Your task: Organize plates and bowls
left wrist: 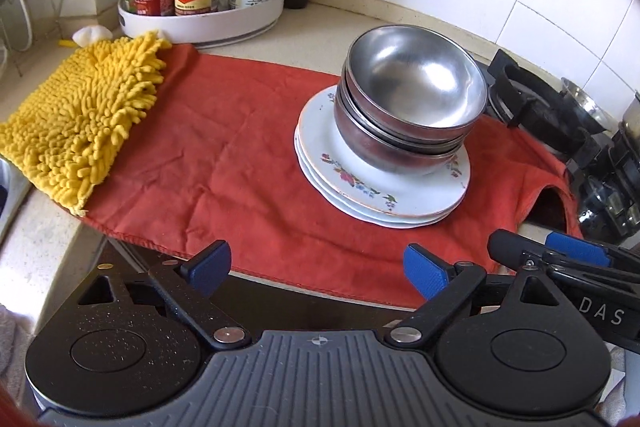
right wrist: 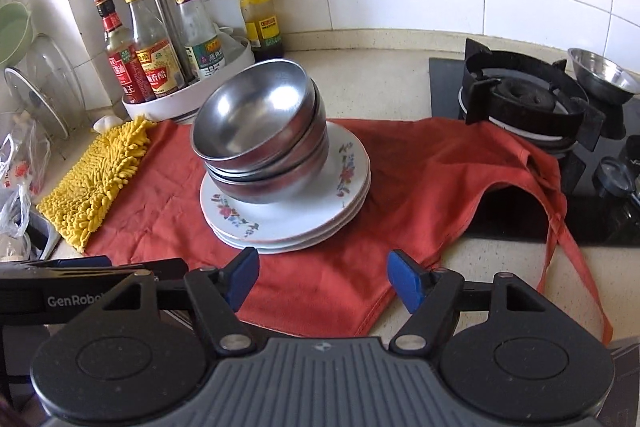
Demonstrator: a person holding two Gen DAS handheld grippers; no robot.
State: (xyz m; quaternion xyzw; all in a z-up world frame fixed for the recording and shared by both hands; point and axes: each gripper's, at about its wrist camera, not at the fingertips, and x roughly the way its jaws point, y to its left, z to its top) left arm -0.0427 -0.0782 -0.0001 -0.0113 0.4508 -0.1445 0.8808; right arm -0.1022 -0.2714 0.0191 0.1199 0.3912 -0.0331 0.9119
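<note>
A stack of steel bowls [left wrist: 412, 99] [right wrist: 260, 131] stands nested on a stack of white flowered plates [left wrist: 384, 195] [right wrist: 288, 219], all on a red cloth [left wrist: 224, 163] [right wrist: 420, 187]. My left gripper [left wrist: 320, 269] is open over the cloth's near edge, nothing between its blue pads, well short of the plates. My right gripper [right wrist: 324, 281] is open too, empty, just in front of the plates. In the left wrist view the right gripper [left wrist: 560, 259] shows at the lower right; in the right wrist view the left gripper [right wrist: 92, 267] shows at the lower left.
A yellow chenille mitt [left wrist: 80, 123] [right wrist: 100, 179] lies on the cloth's left end. A white turntable rack of sauce bottles [left wrist: 200, 15] [right wrist: 172, 67] stands by the tiled wall. A gas hob [right wrist: 532, 103] with a small steel bowl [right wrist: 604, 79] is on the right. Glass lids [right wrist: 44, 95] lean at left.
</note>
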